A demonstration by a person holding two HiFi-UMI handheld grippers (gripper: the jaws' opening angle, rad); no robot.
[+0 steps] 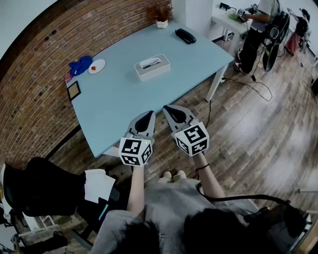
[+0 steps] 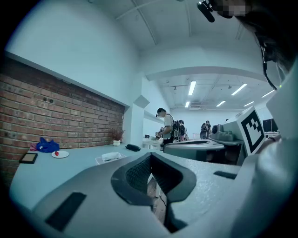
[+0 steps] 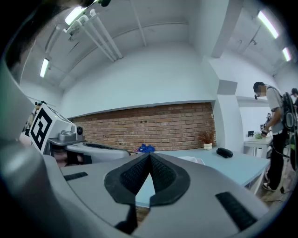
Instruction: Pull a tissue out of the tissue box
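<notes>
The white tissue box [image 1: 152, 67] stands near the middle of the light blue table [image 1: 124, 104], with a tissue sticking up from its slot. Both grippers hover side by side at the table's near edge, well short of the box, and point toward it. My left gripper [image 1: 148, 117] is shut and holds nothing. My right gripper [image 1: 167, 108] is shut too, its pads meeting at the tip. In the left gripper view the box [image 2: 110, 158] lies far beyond the closed left gripper [image 2: 150, 156]. In the right gripper view the right gripper [image 3: 149, 156] hides most of the box [image 3: 194, 161].
On the table sit a black case [image 1: 185, 35], a small potted plant [image 1: 162, 15], a white plate [image 1: 97, 66], a blue cloth [image 1: 80, 65] and a dark frame [image 1: 73, 90]. A brick wall [image 1: 35, 84] runs along the left. A person [image 1: 254, 34] stands at a far desk. A black chair [image 1: 39, 191] is at the lower left.
</notes>
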